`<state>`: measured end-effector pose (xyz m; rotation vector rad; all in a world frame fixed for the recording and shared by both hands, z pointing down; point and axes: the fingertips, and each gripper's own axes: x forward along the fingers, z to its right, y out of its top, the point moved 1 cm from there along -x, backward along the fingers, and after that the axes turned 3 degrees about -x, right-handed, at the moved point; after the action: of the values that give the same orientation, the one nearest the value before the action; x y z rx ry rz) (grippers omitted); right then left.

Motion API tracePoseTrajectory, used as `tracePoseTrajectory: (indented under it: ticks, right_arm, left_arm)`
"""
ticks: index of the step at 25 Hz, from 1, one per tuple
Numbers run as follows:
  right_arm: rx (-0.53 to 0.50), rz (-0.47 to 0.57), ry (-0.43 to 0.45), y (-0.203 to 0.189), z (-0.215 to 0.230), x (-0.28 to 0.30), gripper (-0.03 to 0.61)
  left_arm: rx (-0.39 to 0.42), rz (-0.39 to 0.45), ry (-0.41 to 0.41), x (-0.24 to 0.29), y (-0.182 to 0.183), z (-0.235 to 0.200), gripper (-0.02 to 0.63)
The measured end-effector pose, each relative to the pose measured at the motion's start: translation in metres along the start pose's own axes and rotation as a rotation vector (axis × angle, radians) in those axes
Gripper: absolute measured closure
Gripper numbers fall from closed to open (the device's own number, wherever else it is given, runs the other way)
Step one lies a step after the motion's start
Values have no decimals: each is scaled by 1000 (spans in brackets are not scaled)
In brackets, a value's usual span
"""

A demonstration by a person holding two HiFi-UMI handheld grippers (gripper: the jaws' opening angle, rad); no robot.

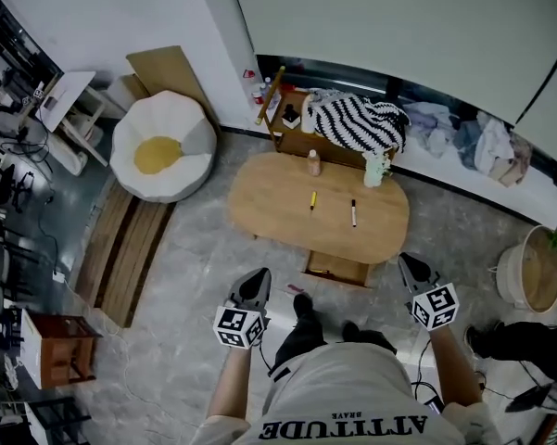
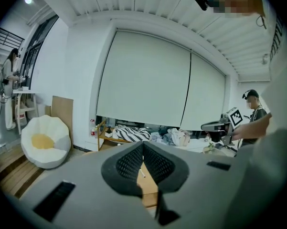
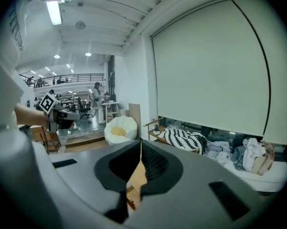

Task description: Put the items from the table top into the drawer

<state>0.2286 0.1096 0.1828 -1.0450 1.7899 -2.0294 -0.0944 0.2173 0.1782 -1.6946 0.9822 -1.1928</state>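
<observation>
Left gripper (image 1: 258,276) and right gripper (image 1: 408,263): both are clenched tip to tip with nothing between the jaws. Both are held short of the oval light-wood table (image 1: 269,202), well apart from the items. A shallow wooden drawer (image 1: 337,269) is seen partly pulled out under the table's near edge.

Items noted on the top: slim yellow pen (image 1: 312,200), slim black marker (image 1: 353,213), small tan bottle (image 1: 313,163), white pot with green sprigs (image 1: 375,169) near the far edge.

Risks judged:
- If the jaws are not opened before approach, a pen could be pushed and rolled off the top.
- A thin pen lying flat could be pinched poorly and slip.
- The upright bottle and pot could be tipped by a careless reach.
- The drawer gap looks narrow, so a drop might miss it.

Orientation: both pens lie flat, with long axes running from near edge to far edge, roughly parallel. The cap ends cannot be told.
</observation>
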Motion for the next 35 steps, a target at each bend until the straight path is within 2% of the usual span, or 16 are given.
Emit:
tracePoseTrajectory:
  ticks: [8, 24, 35]
  right_arm:
    - [39, -40, -60, 5, -9, 45, 557]
    - [39, -130, -128, 9, -33, 124, 557]
    - [56, -208, -126, -11, -36, 147, 557]
  left_arm:
    - [25, -36, -88, 41, 17, -47, 593]
    - [53, -114, -233, 104, 17, -125, 592]
    - [32, -153, -290, 135, 0, -129, 593]
